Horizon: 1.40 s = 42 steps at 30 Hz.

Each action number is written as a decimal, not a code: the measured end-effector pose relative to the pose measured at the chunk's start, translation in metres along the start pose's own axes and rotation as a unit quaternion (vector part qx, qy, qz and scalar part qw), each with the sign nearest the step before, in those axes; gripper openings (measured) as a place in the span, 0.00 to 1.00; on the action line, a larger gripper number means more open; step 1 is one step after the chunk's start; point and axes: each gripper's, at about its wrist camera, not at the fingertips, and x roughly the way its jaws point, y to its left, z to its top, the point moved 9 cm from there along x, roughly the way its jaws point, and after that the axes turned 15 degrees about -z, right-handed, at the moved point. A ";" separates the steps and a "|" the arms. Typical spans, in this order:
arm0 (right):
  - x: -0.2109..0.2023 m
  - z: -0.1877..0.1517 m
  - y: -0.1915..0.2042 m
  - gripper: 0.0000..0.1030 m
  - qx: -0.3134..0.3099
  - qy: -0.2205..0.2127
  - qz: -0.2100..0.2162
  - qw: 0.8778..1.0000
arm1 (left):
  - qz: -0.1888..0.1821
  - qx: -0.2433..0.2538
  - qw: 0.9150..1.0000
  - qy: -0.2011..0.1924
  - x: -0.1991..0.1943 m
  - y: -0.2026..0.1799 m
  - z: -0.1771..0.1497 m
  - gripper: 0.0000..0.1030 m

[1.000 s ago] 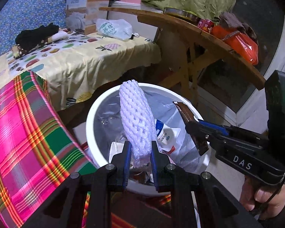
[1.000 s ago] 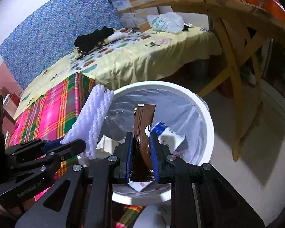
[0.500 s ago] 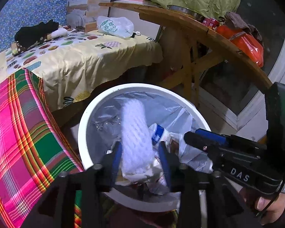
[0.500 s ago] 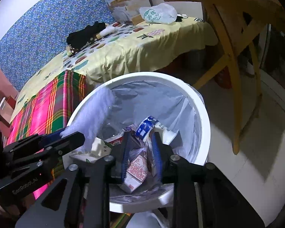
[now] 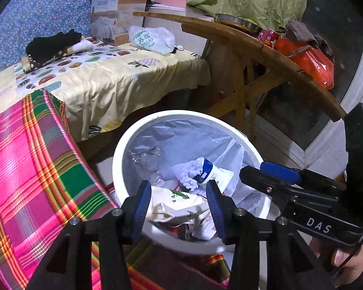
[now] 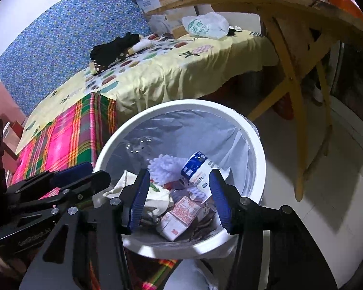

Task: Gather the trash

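Observation:
A white round bin (image 5: 123,145) (image 6: 256,145) lined with a clear bag sits on the floor below both grippers. Inside lie the white foam net sleeve (image 5: 187,171) (image 6: 167,165), a blue-and-white wrapper (image 5: 208,169) (image 6: 197,166), a red-printed carton (image 6: 181,213) and crumpled paper (image 5: 179,200). My left gripper (image 5: 179,199) hangs over the bin's near rim, its jaws opening with nothing held between them. My right gripper (image 6: 180,193) hovers over the bin as well, jaws opening and holding nothing. The brown wrapper is not clearly visible among the trash.
A bed with a pink-green plaid blanket (image 5: 31,169) and a yellow fruit-print sheet (image 5: 123,77) stands to the left. A wooden table (image 5: 259,46) (image 6: 290,4) rises behind the bin, bearing an orange bag (image 5: 309,60). Cardboard boxes (image 5: 118,12) and a plastic bag (image 5: 152,38) lie on the bed.
Both grippers opened. The foam net sleeve fell from the left one and the brown wrapper from the right one into the bin.

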 end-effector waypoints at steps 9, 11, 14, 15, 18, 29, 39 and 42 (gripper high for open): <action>-0.017 -0.005 0.018 0.51 -0.020 -0.014 0.012 1.000 | 0.035 0.003 0.999 -0.020 -0.034 -0.004 -0.011 0.47; -0.021 -0.007 0.021 0.51 -0.023 -0.017 0.014 0.999 | 0.039 0.001 0.999 -0.023 -0.040 -0.004 -0.014 0.47; -0.025 -0.008 0.023 0.51 -0.026 -0.022 0.015 0.999 | 0.047 0.003 0.999 -0.027 -0.049 -0.006 -0.018 0.47; -0.026 -0.008 0.024 0.51 -0.026 -0.023 0.015 0.999 | 0.048 0.004 0.998 -0.029 -0.051 -0.006 -0.019 0.47; -0.030 -0.009 0.027 0.51 -0.025 -0.028 0.014 0.999 | 0.050 0.004 0.998 -0.032 -0.059 -0.006 -0.022 0.47; -0.048 -0.025 0.041 0.51 -0.043 -0.053 0.008 0.998 | 0.069 -0.010 0.996 -0.056 -0.095 0.000 -0.046 0.47; -0.065 -0.038 0.050 0.51 -0.061 -0.067 0.007 0.996 | 0.094 -0.012 0.993 -0.069 -0.126 0.002 -0.075 0.47; -0.069 -0.044 0.051 0.51 -0.063 -0.063 0.007 0.996 | 0.096 -0.014 0.993 -0.072 -0.135 0.000 -0.084 0.47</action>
